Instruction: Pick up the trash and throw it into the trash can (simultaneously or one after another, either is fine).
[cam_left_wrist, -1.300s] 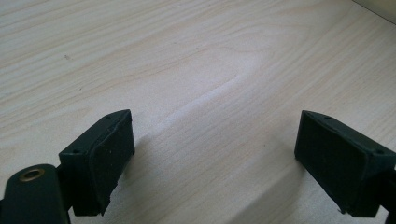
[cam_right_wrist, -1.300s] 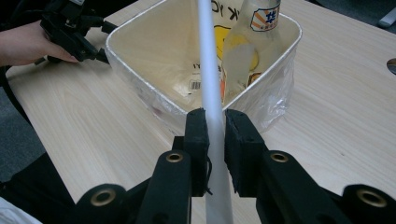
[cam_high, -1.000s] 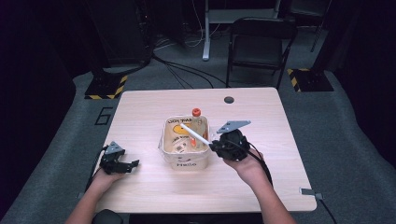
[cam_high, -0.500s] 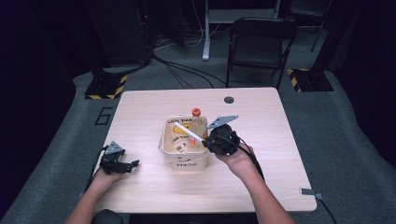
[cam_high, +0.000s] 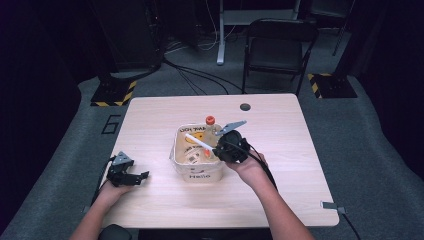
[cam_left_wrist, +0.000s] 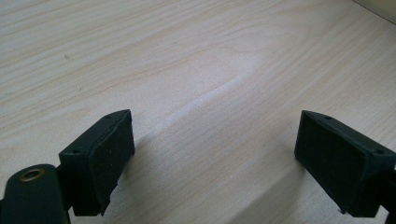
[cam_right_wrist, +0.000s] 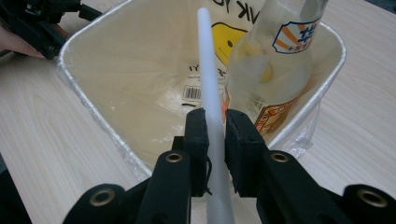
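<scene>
1. The right gripper (cam_right_wrist: 215, 128) is clamped on a slim white plastic stick (cam_right_wrist: 209, 88), its jaws pinching it near the lower end.
2. That stick's long axis runs straight ahead of the gripper, out over the open mouth of the cream plastic-lined bin (cam_high: 178, 161) at mid-worktop, tip to the far left.
3. Inside the bin, a clear glass bottle with an orange cap (cam_high: 210, 120) leans at the far right, just beside the stick.
4. The right hand (cam_high: 248, 166) is the nearer one; the left gripper (cam_high: 131, 176) rests jaws apart, empty, on the pale wooden worktop (cam_high: 280, 125), well left.
5. Readable: "Hello" on the bin's near wall; a smiley print inside; the bottle's label is too blurred to read.
</scene>
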